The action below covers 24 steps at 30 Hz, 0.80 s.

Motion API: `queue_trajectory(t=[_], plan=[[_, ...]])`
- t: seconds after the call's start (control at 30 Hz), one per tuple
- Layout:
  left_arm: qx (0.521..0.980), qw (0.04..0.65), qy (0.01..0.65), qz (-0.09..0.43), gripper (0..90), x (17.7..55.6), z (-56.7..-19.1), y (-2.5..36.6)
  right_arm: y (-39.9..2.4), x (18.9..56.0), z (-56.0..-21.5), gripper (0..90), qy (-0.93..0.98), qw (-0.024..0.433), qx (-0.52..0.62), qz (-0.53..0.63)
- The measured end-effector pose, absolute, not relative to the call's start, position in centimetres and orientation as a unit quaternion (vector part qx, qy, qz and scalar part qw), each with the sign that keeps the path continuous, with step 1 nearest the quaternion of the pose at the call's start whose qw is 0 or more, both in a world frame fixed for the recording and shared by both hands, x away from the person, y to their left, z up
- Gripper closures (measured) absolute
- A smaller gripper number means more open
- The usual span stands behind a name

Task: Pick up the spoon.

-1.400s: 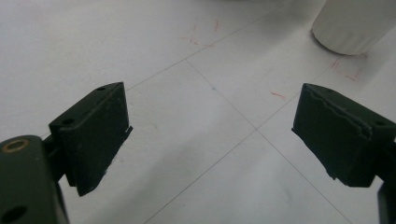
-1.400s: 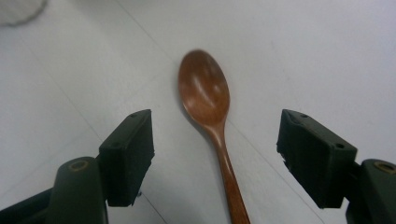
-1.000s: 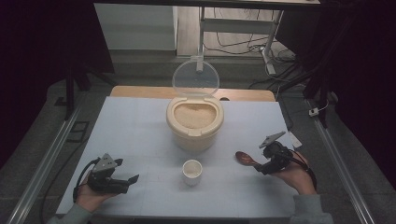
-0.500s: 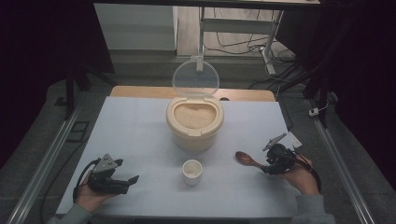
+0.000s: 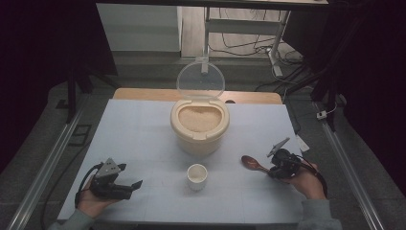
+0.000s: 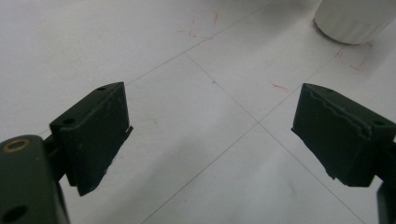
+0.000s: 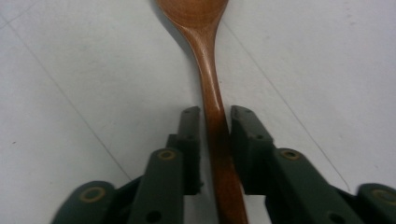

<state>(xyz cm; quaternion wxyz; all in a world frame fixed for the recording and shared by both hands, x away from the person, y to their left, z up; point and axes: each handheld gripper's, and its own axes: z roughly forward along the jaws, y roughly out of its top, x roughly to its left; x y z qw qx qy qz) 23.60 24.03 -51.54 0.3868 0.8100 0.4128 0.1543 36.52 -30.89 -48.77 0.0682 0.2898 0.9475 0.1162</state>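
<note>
Two fingers of the right gripper (image 7: 215, 126) have clenched the wooden spoon (image 5: 253, 163), lowered onto the worktop (image 5: 143, 139) beside the cup (image 5: 197, 176); scooping rice likely follows. Left gripper (image 6: 210, 135) gapes, released.

Dim room, perhaps grey floor (image 5: 38, 120)

a white counter (image 5: 143, 139) with thin grid lines and small red marks carries the scene. beyond its far edge runs a wooden strip (image 5: 143, 94). cables (image 5: 239, 45) lie on the floor behind, beside a metal stand (image 5: 275, 52). metal rails (image 5: 48, 163) flank the counter on both sides.
</note>
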Motion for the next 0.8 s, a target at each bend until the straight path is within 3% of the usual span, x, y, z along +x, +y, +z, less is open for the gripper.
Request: queue_trajectory(t=[0.8], plan=[[0.812,0.387,0.409,0.156,11.2,23.68,-51.49,23.98,-30.95,36.08,-48.25,80.2,0.953,0.083,0.257,0.134]])
